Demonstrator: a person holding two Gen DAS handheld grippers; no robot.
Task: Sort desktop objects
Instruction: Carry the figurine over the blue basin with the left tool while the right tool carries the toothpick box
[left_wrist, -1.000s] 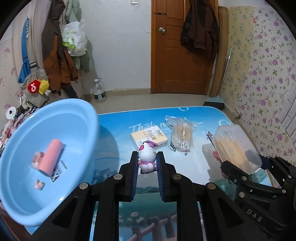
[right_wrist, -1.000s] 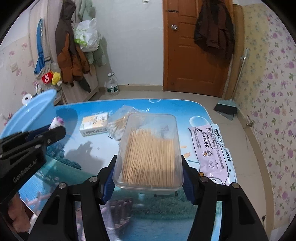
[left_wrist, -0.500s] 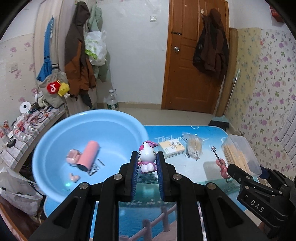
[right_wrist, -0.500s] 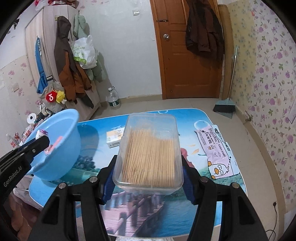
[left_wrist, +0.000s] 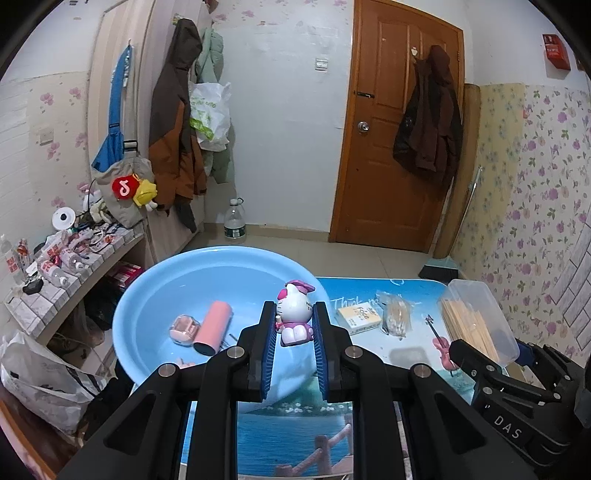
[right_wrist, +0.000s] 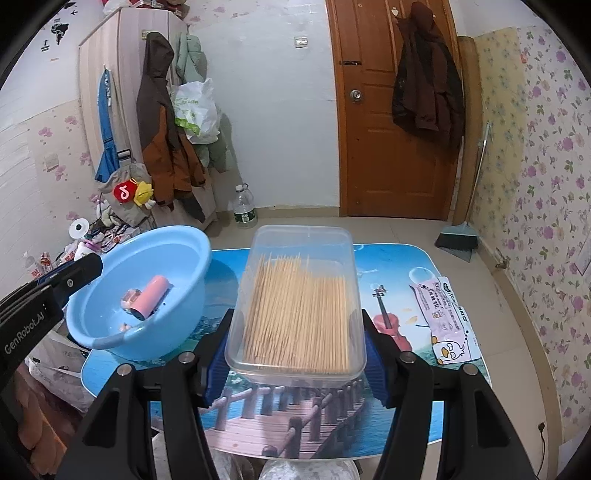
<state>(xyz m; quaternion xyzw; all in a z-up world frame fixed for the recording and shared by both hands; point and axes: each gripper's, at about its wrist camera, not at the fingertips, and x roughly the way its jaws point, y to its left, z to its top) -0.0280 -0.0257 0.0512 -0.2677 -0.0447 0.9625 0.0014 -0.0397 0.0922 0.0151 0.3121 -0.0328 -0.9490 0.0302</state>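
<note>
At the far left edge of the worktop (right_wrist: 399, 266) I see the blue basin (left_wrist: 155, 295), and inside it lie a pink cylinder (left_wrist: 213, 327) and, touching its left side, a small clear case with a pink insert (left_wrist: 184, 328); something small and pinkish sits at the basin's near wall, too small for me to name. My left tongs (left_wrist: 294, 345) are pinching the cat figurine (left_wrist: 294, 314) by its lower body, upright, with its head and purple cap standing above the blue pads (left_wrist: 266, 354), and I am holding it raised above the basin's near right rim. To the right of that, on the printed blue worktop, a small yellow-and-white box (left_wrist: 359, 314) lies flat, and just beside it on the right rests a clear bag of cotton swabs (left_wrist: 397, 314). Further right, my right tongs (right_wrist: 295, 356) are clamped across the short sides of the clear plastic box of wooden sticks (right_wrist: 299, 306), which I carry level and clear of the worktop, with the sticks lying lengthwise away from me. On the worktop's right edge lies a pink printed packet (right_wrist: 443, 314), flat and well apart from everything else.
</note>
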